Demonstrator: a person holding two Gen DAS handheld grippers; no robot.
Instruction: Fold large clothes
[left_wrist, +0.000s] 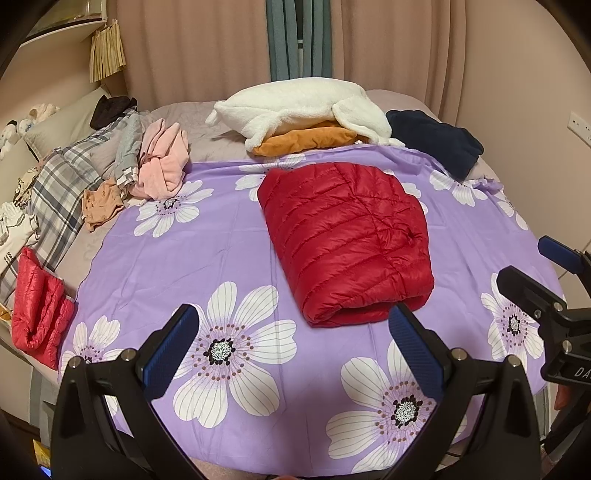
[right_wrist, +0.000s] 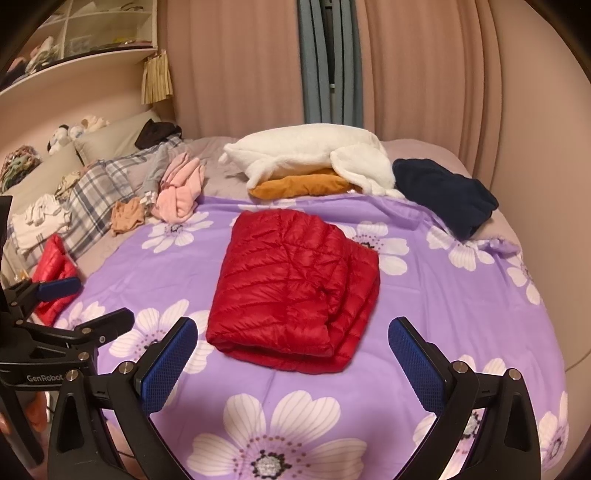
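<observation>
A red quilted down jacket (left_wrist: 347, 240) lies folded into a compact rectangle on the purple flowered sheet (left_wrist: 207, 258); it also shows in the right wrist view (right_wrist: 291, 291). My left gripper (left_wrist: 291, 328) is open and empty, held above the sheet just short of the jacket's near edge. My right gripper (right_wrist: 291, 339) is open and empty, also just short of the jacket's near edge. Each gripper shows at the side of the other's view, the right one (left_wrist: 543, 273) and the left one (right_wrist: 85, 306).
A second folded red jacket (left_wrist: 37, 314) lies at the left edge of the bed. A white fleece on an orange garment (left_wrist: 303, 110), a navy garment (left_wrist: 436, 144), pink clothes (left_wrist: 162, 166) and a plaid blanket (left_wrist: 62, 195) lie at the back. Curtains hang behind.
</observation>
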